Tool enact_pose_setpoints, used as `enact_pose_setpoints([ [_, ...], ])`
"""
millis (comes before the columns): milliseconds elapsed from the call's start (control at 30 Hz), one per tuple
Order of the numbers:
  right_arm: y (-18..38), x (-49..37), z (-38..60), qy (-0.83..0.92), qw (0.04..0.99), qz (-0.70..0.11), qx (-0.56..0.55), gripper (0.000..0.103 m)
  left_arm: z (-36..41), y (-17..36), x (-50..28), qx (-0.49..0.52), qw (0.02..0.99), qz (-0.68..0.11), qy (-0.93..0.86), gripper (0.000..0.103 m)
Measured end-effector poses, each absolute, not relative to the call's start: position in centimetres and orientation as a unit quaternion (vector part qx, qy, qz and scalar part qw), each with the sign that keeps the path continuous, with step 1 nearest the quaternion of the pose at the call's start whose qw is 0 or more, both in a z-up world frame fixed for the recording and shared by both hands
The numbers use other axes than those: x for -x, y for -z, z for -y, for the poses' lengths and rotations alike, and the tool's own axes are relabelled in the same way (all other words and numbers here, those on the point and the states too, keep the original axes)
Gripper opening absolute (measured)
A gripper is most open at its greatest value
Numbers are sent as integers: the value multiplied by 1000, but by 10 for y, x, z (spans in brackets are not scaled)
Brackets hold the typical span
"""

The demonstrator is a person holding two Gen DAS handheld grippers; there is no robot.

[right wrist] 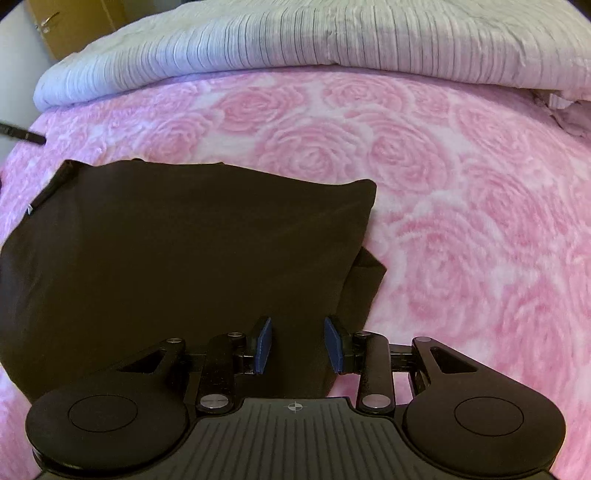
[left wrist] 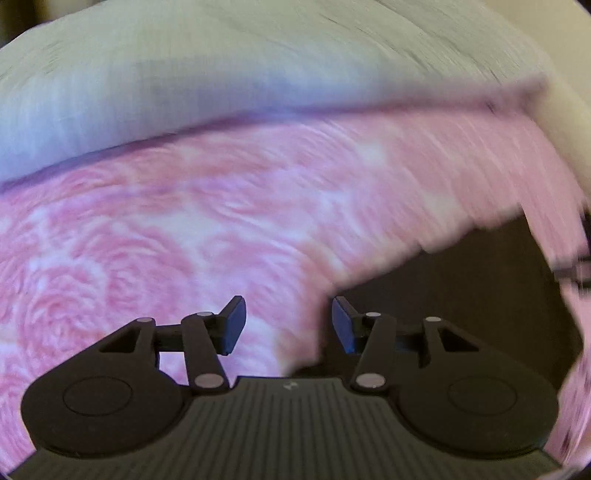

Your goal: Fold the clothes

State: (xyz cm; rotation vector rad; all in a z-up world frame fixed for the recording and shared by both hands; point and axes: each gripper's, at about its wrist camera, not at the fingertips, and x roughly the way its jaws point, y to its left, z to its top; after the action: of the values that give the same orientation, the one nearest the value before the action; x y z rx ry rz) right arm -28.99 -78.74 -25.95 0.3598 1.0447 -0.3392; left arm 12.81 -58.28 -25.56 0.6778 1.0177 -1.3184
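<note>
You have one dark brown garment [right wrist: 177, 251] lying on the bed, spread over one pink blanket [right wrist: 461, 206] with a raised rose pattern. The garment is folded over on itself: its upper layer ends in a rounded corner toward the right, and one narrower flap pokes out from beneath that corner at the right edge. A small white tag shows at its left edge.

Your right gripper [right wrist: 298, 347] points down at the garment's near right portion. Its two fingers [right wrist: 264, 345] with blue pads stand apart, with only a gap between them; the cloth lies below and neither pad presses on it.

Your left gripper [left wrist: 288, 325] hangs over the line where the pink blanket meets the garment's edge [left wrist: 461, 295]. That view is smeared by motion blur, yet you can see its two fingers [left wrist: 233, 325] spread, with nothing pinched between them.

Behind the blanket lies one pale ribbed quilt [right wrist: 295, 40], bunched along the far side of the bed. At the far left of the right wrist view one thin black object [right wrist: 22, 134] reaches in over the blanket; you cannot tell what it is. One wooden cabinet door [right wrist: 74, 22] stands in the upper left corner.
</note>
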Motion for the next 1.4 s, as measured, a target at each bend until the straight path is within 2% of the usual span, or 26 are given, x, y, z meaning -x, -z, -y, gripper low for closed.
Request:
enact_pose_setpoints([
  [133, 264, 290, 774, 164, 834, -501, -162, 36, 585, 285, -77, -369, 577, -415, 599, 47],
  [200, 268, 290, 769, 164, 832, -508, -152, 36, 583, 302, -68, -394, 573, -407, 593, 44],
  [267, 271, 293, 764, 156, 831, -517, -135, 36, 578, 306, -79, -405, 598, -396, 567, 43],
  [333, 272, 300, 762, 155, 828, -524, -125, 36, 567, 304, -111, -393, 642, -413, 513, 46],
  [400, 272, 309, 762, 174, 821, -530, -124, 36, 552, 299, -139, -388, 678, -425, 457, 32],
  [433, 270, 314, 761, 188, 816, -533, -124, 36, 543, 294, -143, -389, 683, -425, 450, 31],
  [533, 255, 328, 746, 204, 818, -517, -147, 36, 515, 275, -139, -393, 684, -414, 454, 31],
  [667, 243, 339, 701, 165, 830, -504, -169, 36, 494, 260, -83, -398, 648, -403, 510, 39],
  [733, 246, 346, 679, 148, 830, -506, -185, 36, 482, 261, -53, -383, 627, -423, 530, 43],
  [967, 259, 395, 661, 174, 802, -509, -259, 36, 452, 295, 1, -314, 622, -507, 507, 42],
  [1033, 260, 409, 664, 184, 798, -510, -264, 36, 451, 304, 2, -289, 623, -529, 498, 33],
  [1067, 258, 413, 665, 187, 797, -510, -264, 36, 450, 306, 2, -277, 621, -540, 495, 15],
  [1100, 258, 418, 666, 190, 797, -510, -263, 36, 450, 306, 0, -264, 621, -550, 492, 2],
  [1233, 251, 433, 676, 211, 799, -498, -262, 36, 442, 295, -12, -238, 639, -552, 481, 2],
  [1400, 249, 436, 686, 227, 802, -490, -255, 36, 451, 303, -5, -298, 615, -539, 492, 3],
])
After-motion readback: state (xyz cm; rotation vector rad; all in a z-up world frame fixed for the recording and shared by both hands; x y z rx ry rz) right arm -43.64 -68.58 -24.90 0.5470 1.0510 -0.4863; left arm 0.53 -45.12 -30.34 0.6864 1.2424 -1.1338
